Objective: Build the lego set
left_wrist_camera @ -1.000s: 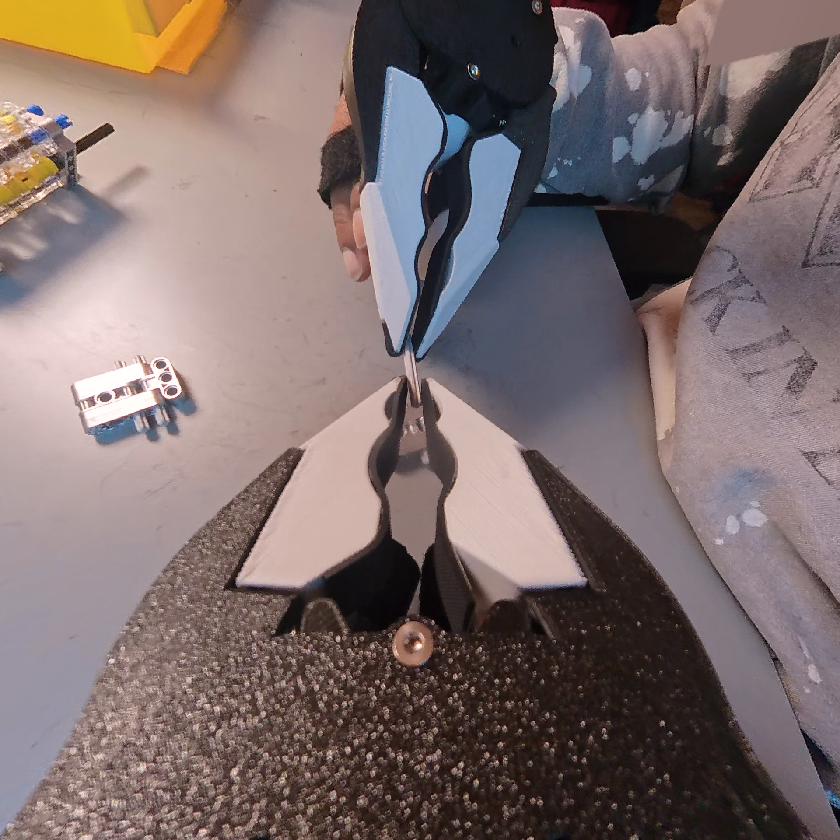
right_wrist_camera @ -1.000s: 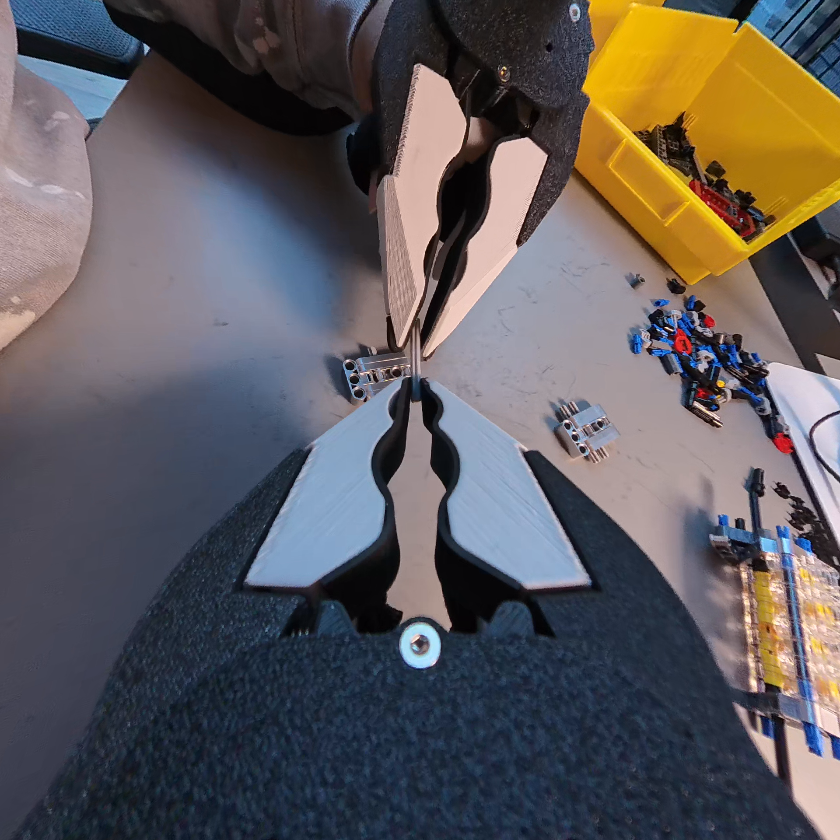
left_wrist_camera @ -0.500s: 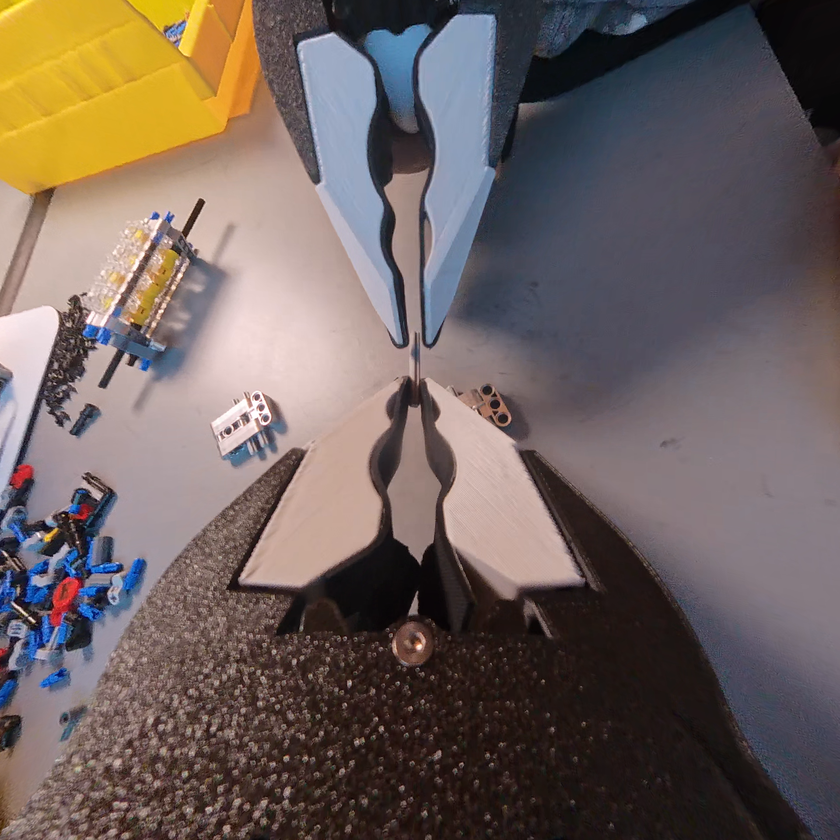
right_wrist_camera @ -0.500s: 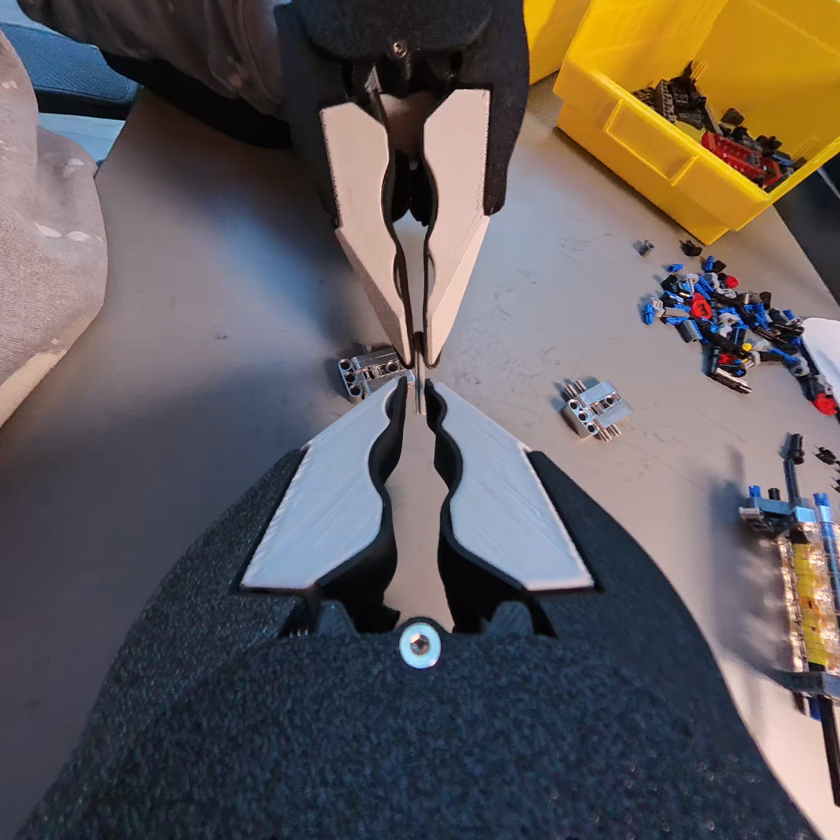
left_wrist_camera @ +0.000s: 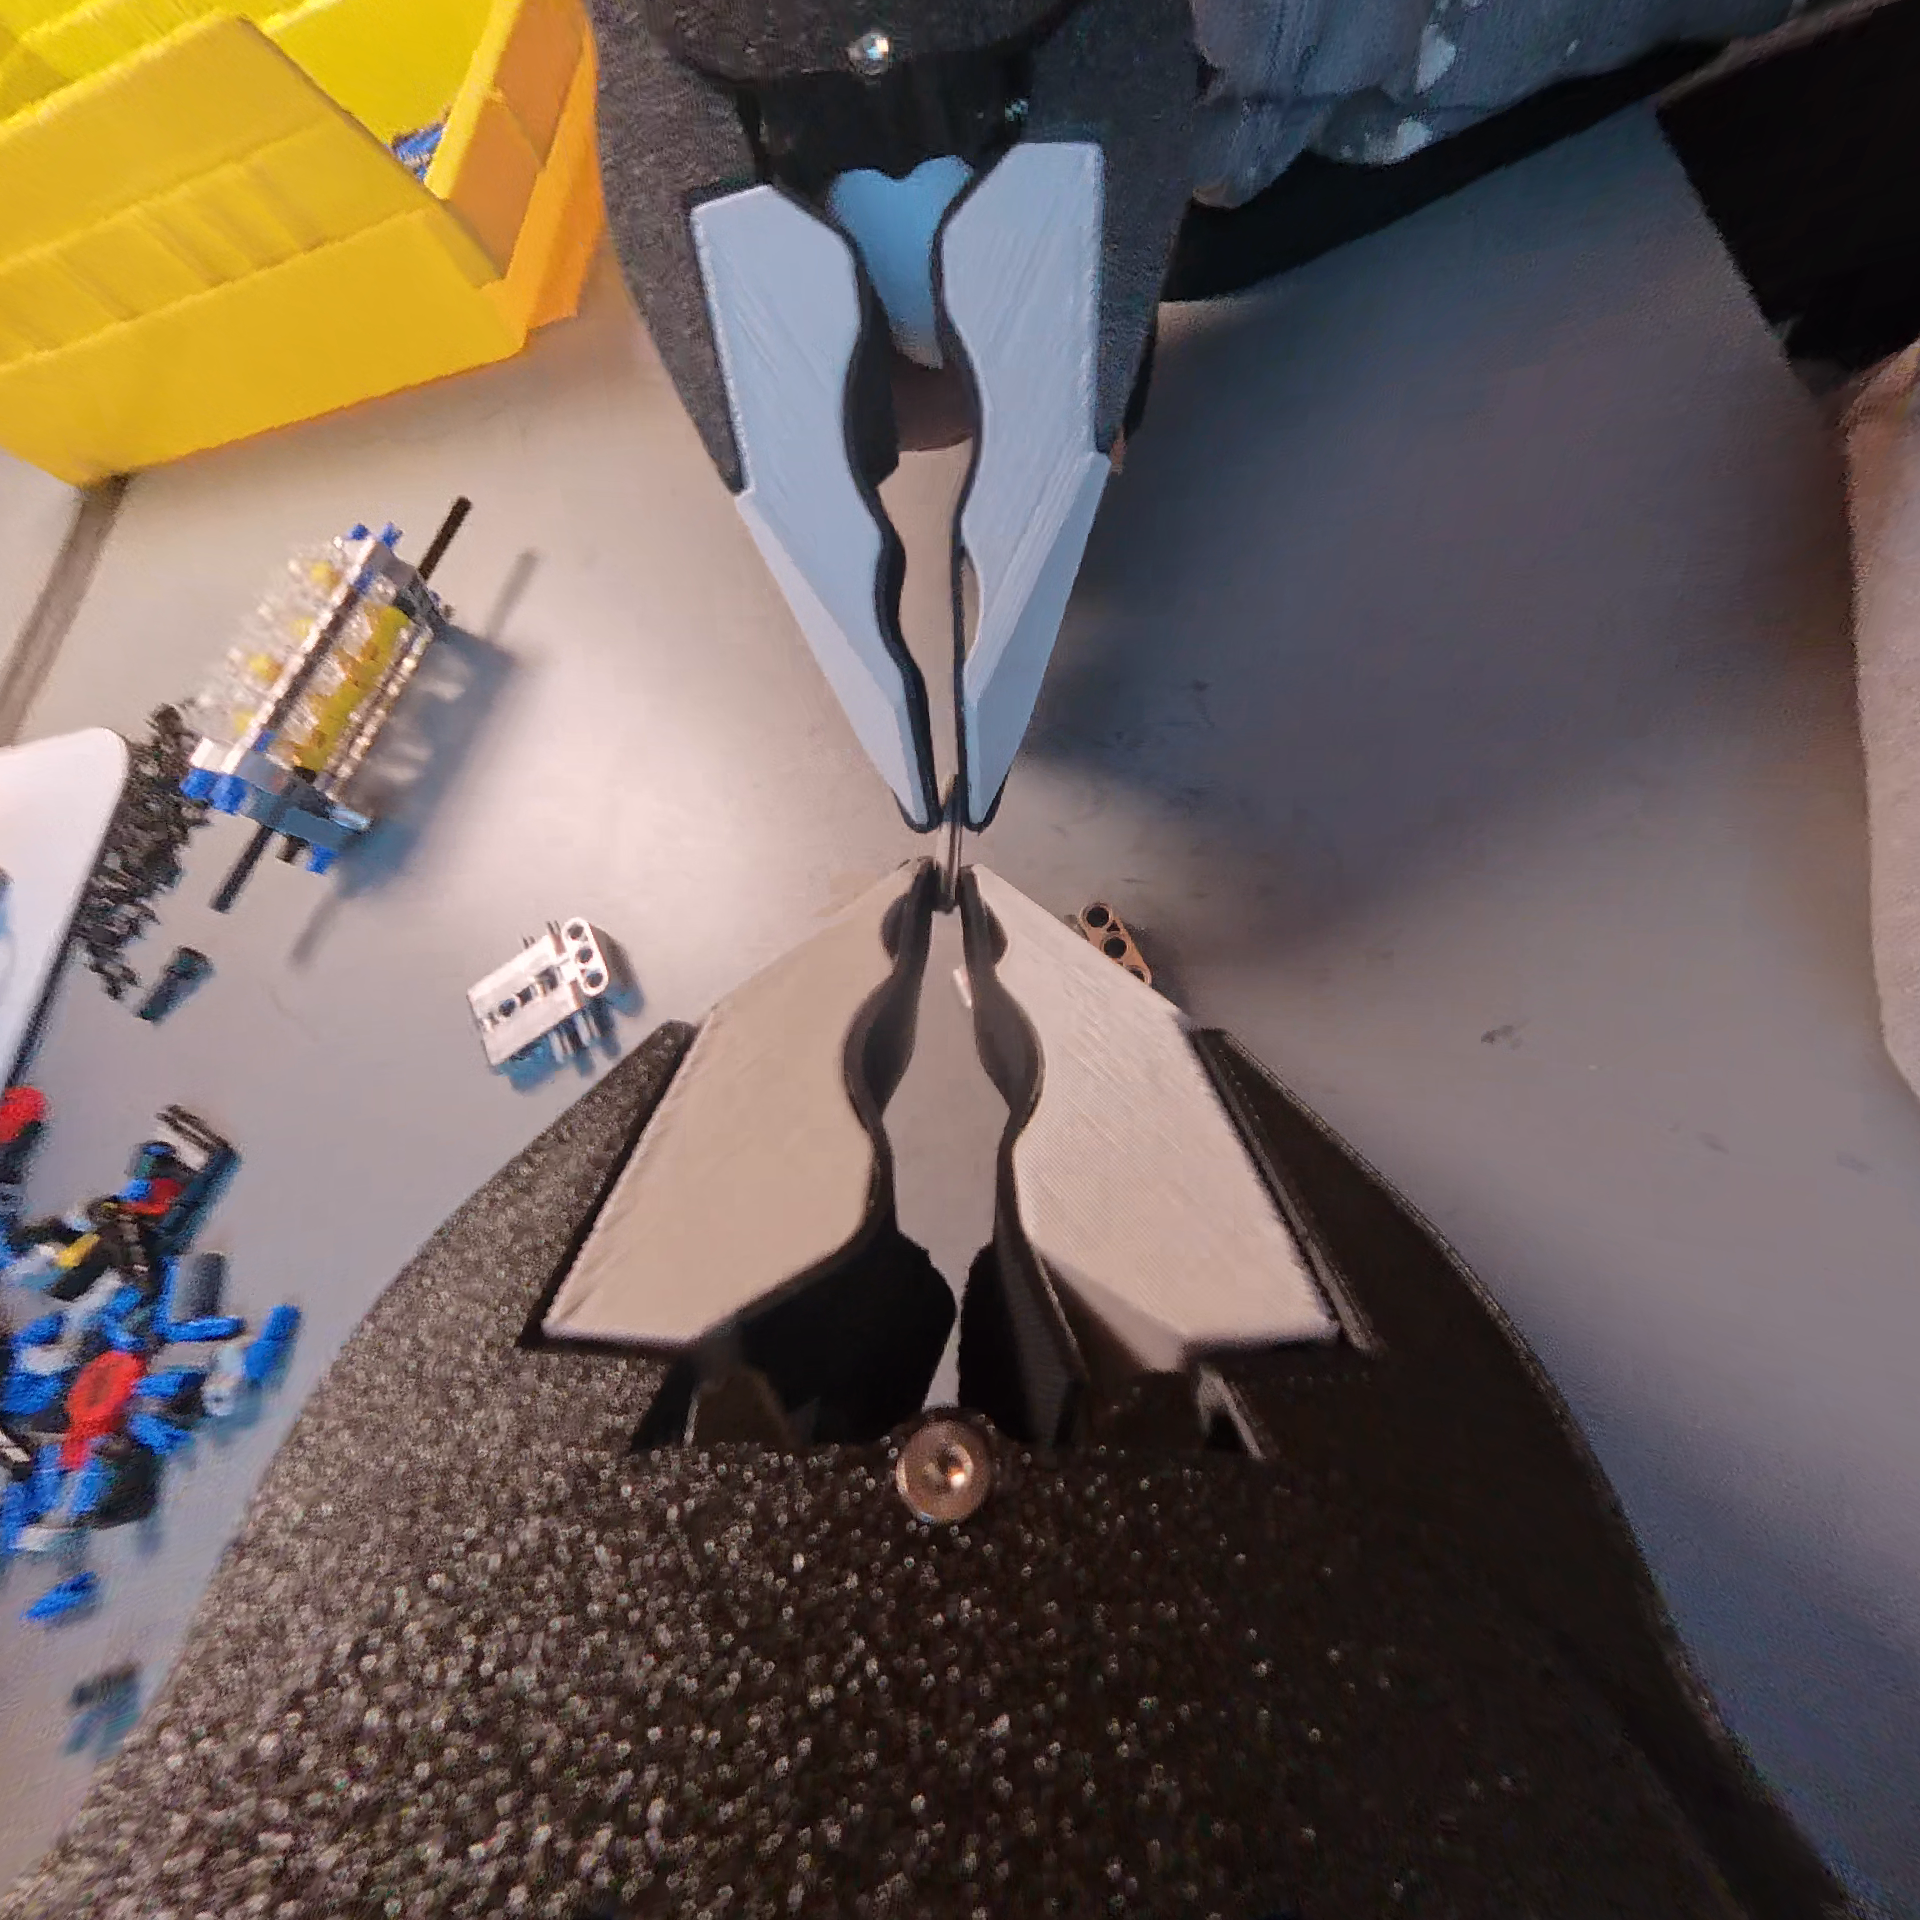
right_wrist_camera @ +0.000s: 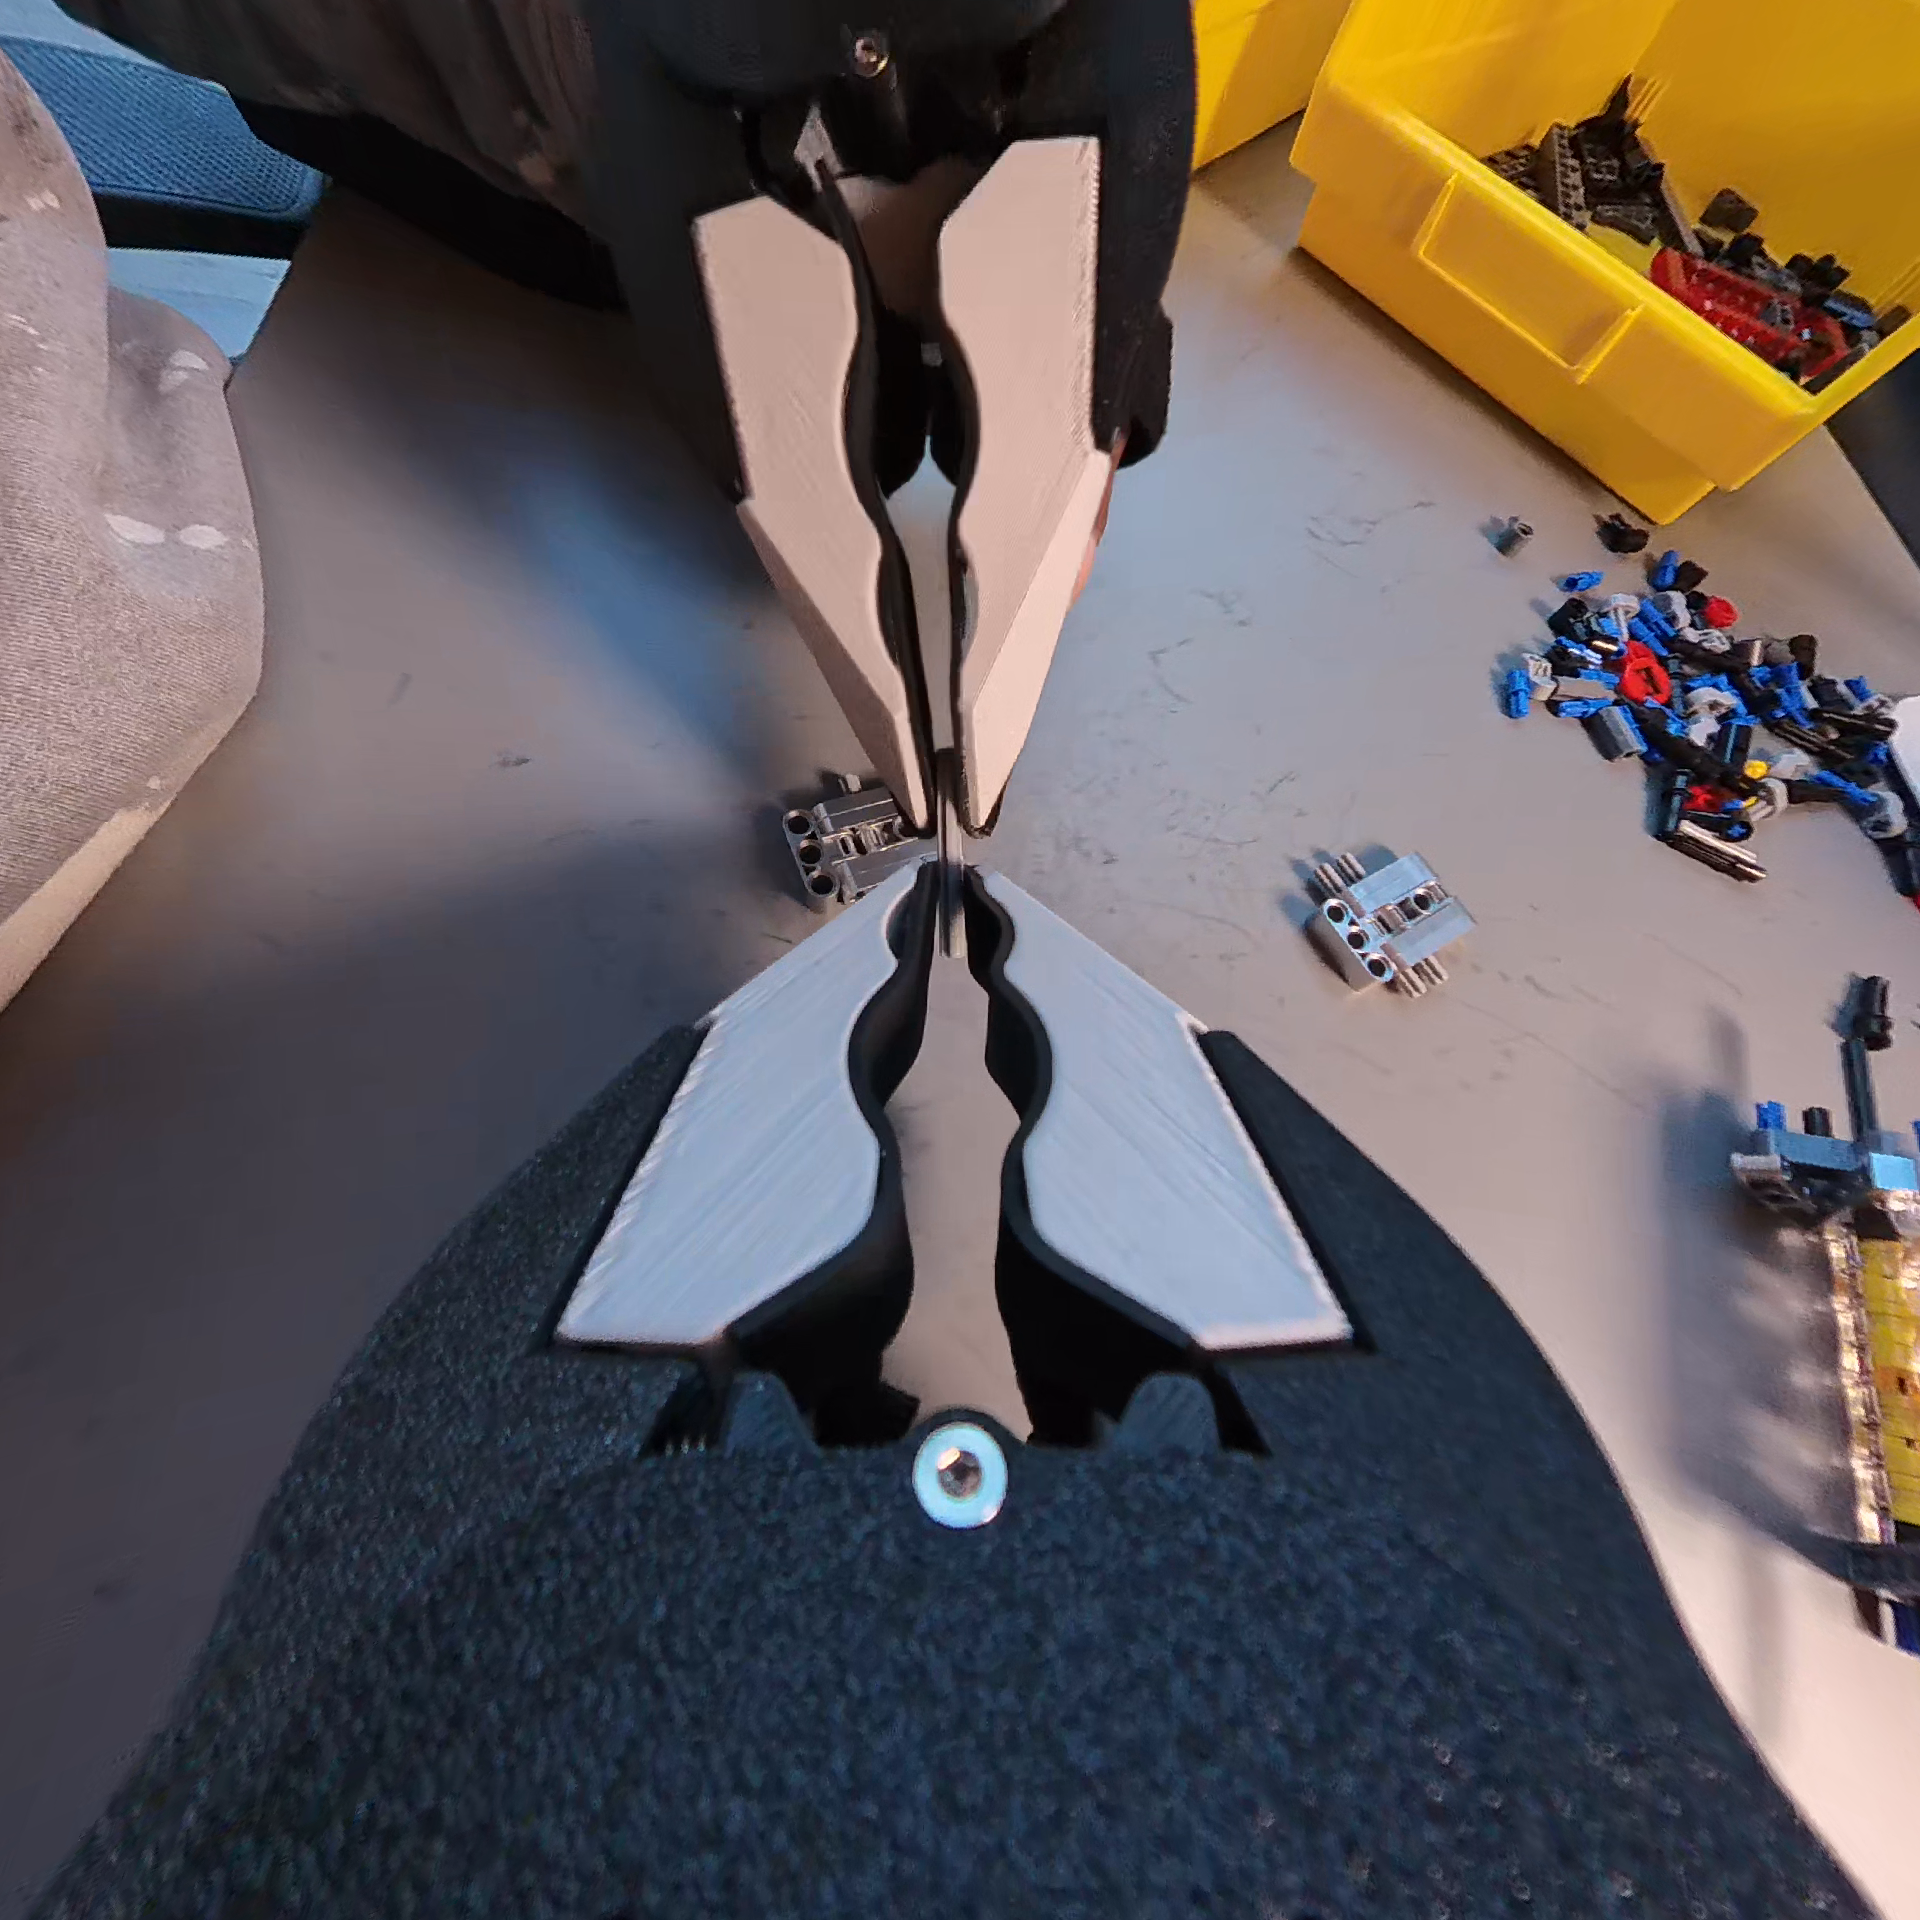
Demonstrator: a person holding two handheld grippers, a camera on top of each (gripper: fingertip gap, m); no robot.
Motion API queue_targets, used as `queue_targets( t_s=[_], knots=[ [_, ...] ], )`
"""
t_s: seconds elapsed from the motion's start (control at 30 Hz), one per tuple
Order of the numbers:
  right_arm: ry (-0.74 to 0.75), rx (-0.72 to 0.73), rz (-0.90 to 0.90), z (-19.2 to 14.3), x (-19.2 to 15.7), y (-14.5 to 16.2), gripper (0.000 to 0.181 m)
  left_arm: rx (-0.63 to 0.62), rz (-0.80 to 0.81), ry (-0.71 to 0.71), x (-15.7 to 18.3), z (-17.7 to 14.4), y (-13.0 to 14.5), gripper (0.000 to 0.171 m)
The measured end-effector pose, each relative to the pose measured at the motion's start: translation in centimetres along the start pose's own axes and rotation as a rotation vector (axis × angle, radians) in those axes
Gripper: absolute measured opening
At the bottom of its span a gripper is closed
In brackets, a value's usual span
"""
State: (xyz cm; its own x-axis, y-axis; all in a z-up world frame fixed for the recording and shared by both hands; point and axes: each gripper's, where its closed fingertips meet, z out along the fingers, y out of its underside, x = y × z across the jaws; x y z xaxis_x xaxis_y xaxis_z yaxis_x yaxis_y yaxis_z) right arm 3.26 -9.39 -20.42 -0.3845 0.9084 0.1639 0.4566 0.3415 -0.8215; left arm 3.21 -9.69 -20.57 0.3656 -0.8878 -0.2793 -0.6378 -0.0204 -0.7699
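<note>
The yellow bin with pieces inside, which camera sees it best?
The right wrist view: the yellow bin faces it open, with dark and red pieces visible inside. The left wrist view shows only yellow bin walls, with a little blue showing inside.

The left gripper (left_wrist_camera: 943, 883) has a body of coarse, grainy black plastic with a matt speckled skin, and its fingers (left_wrist_camera: 769, 1122) are pale grey plastic ribbed with fine printed lines. A shiny metal screw (left_wrist_camera: 942, 1475) sits in the body. The right gripper (right_wrist_camera: 948, 894) has the same rough black shell and striated grey fingers (right_wrist_camera: 1132, 1143), edged in smooth black. Between the tips lies a thin pin (right_wrist_camera: 948, 904) with a dull metallic sheen. The bench (left_wrist_camera: 1455, 727) is smooth, matt grey, lightly scuffed. The yellow bin (right_wrist_camera: 1558, 260) is glossy moulded plastic. The grey block (right_wrist_camera: 1387, 925) is smooth plastic. A sleeve (right_wrist_camera: 94, 468) is soft, mottled cloth.
</note>
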Motion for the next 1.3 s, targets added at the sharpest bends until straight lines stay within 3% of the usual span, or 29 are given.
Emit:
queue_targets(
  t_s=[0.17,0.33,0.63,0.87,1.3],
  knots=[
    [-0.011,-0.117,-0.009,-0.1,0.2,2.4,0.002,0.021,-0.277,0.146,-0.3,-1.2,0.7,0.026],
    [-0.087,-0.182,-0.017,-0.4,-1.2,3.5,0.002,-0.071,-0.363,0.219,0.7,-1.5,2.1,0.044],
    [-0.094,-0.21,-0.057,0.2,-1.8,3.4,0.002,-0.178,-0.48,0.059,2.3,0.0,3.0,0.054],
    [-0.09,-0.213,-0.061,0.2,-1.9,3.4,0.002,-0.225,-0.471,-0.058,2.0,0.7,3.0,0.045],
    [-0.128,-0.187,-0.039,0.5,-2.3,3.2,0.002,-0.207,-0.395,0.036,2.2,0.6,3.0,0.038]
  ],
)
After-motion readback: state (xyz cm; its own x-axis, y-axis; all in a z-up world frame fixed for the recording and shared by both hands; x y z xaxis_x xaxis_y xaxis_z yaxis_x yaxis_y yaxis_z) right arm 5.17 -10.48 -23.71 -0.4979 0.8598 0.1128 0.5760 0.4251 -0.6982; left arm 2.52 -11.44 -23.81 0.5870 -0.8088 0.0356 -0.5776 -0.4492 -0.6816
